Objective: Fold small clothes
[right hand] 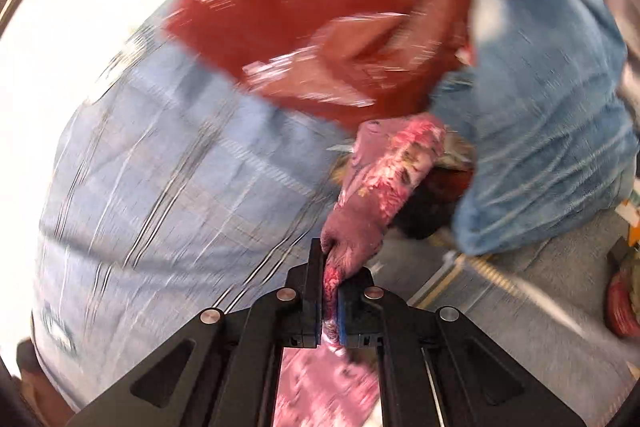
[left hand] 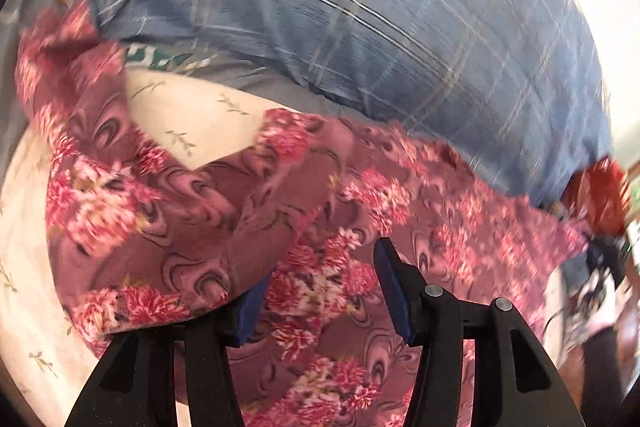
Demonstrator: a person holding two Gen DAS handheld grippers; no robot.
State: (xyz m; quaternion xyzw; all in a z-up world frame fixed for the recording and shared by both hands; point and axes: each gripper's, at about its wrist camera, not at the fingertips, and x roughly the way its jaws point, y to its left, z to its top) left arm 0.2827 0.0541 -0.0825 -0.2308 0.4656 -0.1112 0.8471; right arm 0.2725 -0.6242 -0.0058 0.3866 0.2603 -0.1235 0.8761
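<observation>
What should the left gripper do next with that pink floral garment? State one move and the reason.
Probably close the left gripper on the pink floral garment: its jaws stand apart with cloth draped over one finger, while the right gripper is already clamped on a bunched edge, so folding likely needs a second hold.

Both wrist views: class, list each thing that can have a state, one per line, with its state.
Floral garment: rumpled, unfolded, draped over the left hand-held gripper's finger.
Left hand-held gripper: open, pressing nothing.
Right hand-held gripper: shut on a bunched edge of the floral garment.
Blue pillow: lying behind the garment.
Red cloth: crumpled, blurred.
</observation>
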